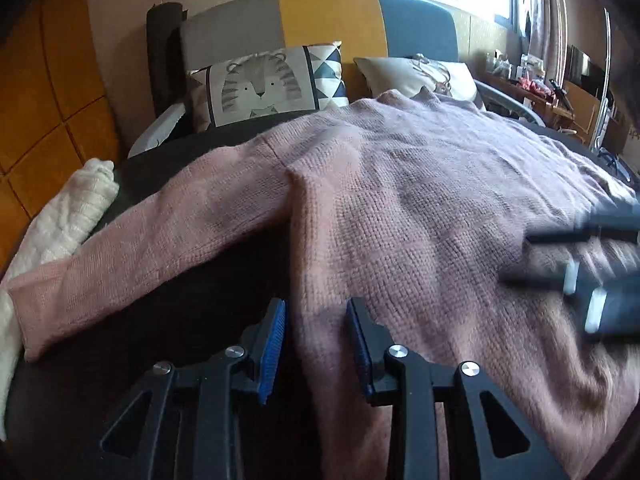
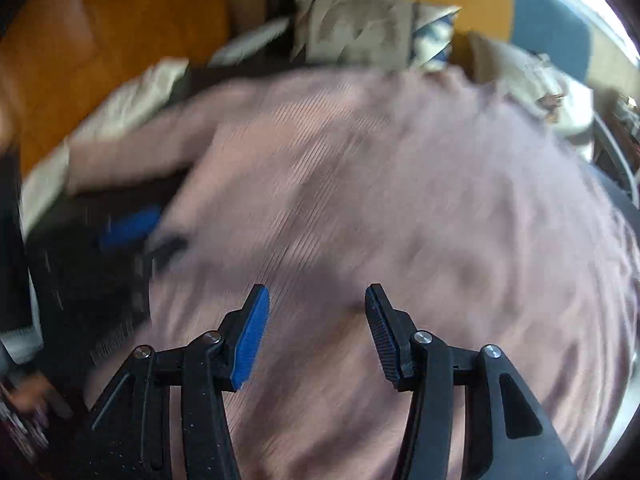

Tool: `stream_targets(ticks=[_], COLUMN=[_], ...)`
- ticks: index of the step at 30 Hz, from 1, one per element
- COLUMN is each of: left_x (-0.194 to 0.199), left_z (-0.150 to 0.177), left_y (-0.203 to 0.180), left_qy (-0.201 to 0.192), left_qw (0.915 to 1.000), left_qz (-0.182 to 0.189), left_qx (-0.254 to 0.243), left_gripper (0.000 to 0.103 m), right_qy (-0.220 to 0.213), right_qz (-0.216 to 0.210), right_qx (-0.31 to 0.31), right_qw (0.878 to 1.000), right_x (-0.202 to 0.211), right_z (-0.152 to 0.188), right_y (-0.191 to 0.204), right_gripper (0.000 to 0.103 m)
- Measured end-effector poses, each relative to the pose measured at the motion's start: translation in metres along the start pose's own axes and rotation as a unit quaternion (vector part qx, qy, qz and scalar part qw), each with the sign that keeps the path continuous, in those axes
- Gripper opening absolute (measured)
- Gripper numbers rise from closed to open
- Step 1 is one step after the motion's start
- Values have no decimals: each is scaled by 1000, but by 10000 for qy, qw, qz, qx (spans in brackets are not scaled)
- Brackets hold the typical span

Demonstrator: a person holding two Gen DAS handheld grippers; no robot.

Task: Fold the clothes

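A: Where's the sweater (image 1: 400, 208)?

B: Spread flat on the dark table (image 1: 192, 308), neck toward the pillows (image 1: 264, 80), one sleeve (image 1: 132, 248) stretched out to the left beside a white knit (image 1: 68, 220).

A: And the claws?

B: The left claw (image 1: 316, 344) sits at the sweater's left side edge, below the armpit. Its jaws stand apart with the edge between them, not pinched. The right claw (image 2: 316, 320) hangs over the middle of the body, jaws parted and empty; its view is badly blurred.

A: So the step is probably folding that left side in?

B: That's my guess. I'd get the left claw's lower pad properly under the edge before closing, so it takes both layers. The thick knit could slip or bunch. I'd plant the right claw as an anchor along the fold line.
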State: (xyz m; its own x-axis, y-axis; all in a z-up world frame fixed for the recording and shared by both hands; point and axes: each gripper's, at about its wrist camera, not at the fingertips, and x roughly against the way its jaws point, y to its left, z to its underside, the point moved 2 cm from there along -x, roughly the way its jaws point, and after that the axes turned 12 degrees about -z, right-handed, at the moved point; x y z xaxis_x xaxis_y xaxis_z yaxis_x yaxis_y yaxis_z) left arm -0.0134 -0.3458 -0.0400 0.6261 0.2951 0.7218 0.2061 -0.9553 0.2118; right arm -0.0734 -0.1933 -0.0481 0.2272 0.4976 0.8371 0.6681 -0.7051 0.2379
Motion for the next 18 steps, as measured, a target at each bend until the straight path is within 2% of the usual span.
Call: stream_targets(ticks=[3, 5, 9, 10, 13, 15, 18], left_x=[-5, -6, -3, -2, 7, 14, 22], left_z=[3, 4, 6, 7, 17, 25, 28], left_y=[12, 16, 17, 17, 17, 16, 26], left_qy=[35, 32, 69, 97, 103, 42, -60], left_qw=[9995, 9986, 9978, 9973, 9937, 9913, 9882], left_qz=[160, 286, 308, 318, 466, 583, 720], left_qx=[263, 451, 587, 659, 1013, 1180, 1350], left_gripper=[37, 38, 37, 37, 37, 37, 35], right_qy=[27, 66, 254, 231, -248, -561, -629], right_qz=[227, 128, 1, -62, -242, 10, 152], right_qx=[573, 634, 938, 926, 575, 402, 194], right_qw=[9981, 9979, 9953, 9954, 9977, 9976, 9977], right_x=[12, 25, 38, 42, 61, 62, 41], right_z=[44, 74, 95, 93, 62, 31, -15], right_y=[30, 45, 64, 64, 53, 46, 40], right_gripper=[51, 52, 52, 52, 52, 52, 52])
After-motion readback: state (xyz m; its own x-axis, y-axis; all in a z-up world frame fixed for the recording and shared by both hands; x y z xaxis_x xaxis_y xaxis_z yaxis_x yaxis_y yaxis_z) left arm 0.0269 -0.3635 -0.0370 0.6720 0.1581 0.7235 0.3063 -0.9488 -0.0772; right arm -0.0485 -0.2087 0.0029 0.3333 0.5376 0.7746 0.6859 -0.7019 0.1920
